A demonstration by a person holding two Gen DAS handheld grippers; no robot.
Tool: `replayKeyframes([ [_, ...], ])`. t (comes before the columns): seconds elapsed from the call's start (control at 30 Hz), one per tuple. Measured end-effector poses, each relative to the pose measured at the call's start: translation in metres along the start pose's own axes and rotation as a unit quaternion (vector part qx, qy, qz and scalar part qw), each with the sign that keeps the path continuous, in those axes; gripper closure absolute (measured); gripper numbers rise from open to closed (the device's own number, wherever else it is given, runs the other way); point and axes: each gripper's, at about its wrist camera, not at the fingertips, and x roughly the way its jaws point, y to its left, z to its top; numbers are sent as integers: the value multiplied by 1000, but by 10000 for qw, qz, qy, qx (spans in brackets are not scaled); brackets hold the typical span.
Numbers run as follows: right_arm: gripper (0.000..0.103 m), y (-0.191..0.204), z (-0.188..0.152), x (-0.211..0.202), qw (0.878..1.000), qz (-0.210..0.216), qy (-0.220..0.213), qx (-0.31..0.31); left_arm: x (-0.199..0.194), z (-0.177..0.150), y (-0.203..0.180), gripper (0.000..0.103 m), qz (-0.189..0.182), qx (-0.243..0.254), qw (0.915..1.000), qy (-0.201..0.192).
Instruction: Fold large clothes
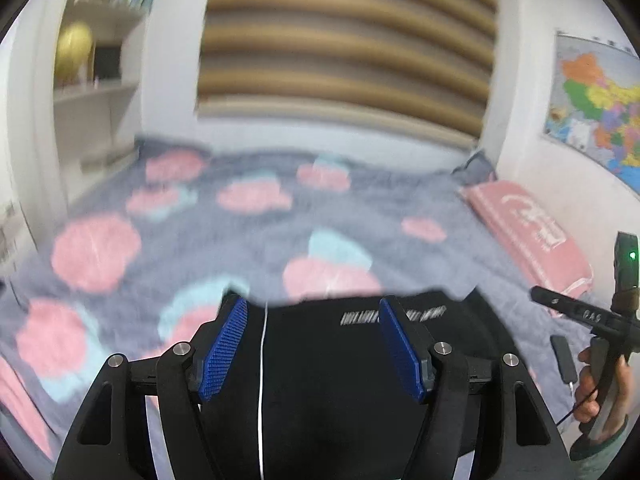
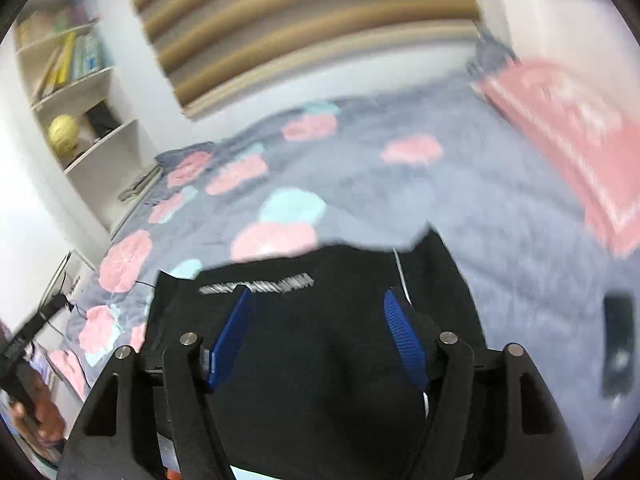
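both tools, left tool [image 1: 312, 344] and right tool [image 2: 318, 336], hover wide, gripping nothing, over the black garment [image 1: 340, 380] on the bed's [image 1: 380, 208] near edge; seemingly between folds, next needing a hem pinched.

One black garment [image 1: 328, 380], one pink pillow [image 1: 528, 232], one wall map [image 1: 596, 112] and two claws [image 1: 312, 344] [image 2: 318, 336] are counted

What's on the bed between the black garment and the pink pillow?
Mostly bare grey floral blanket. The right wrist view shows one small dark device lying there, between the black garment and the pink pillow.
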Motion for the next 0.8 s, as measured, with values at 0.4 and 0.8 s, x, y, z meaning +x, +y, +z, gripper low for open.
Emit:
replayKeyframes([
  [0.4,12,127,-36,-89,9817,-1154,-917,-1209,-75,-2,-60,17,88,630,9973,-354],
  [0.8,8,99,-75,-51,9890,-1185,-170,-872,-51,-36,-49,17,120,-21,9999,59],
])
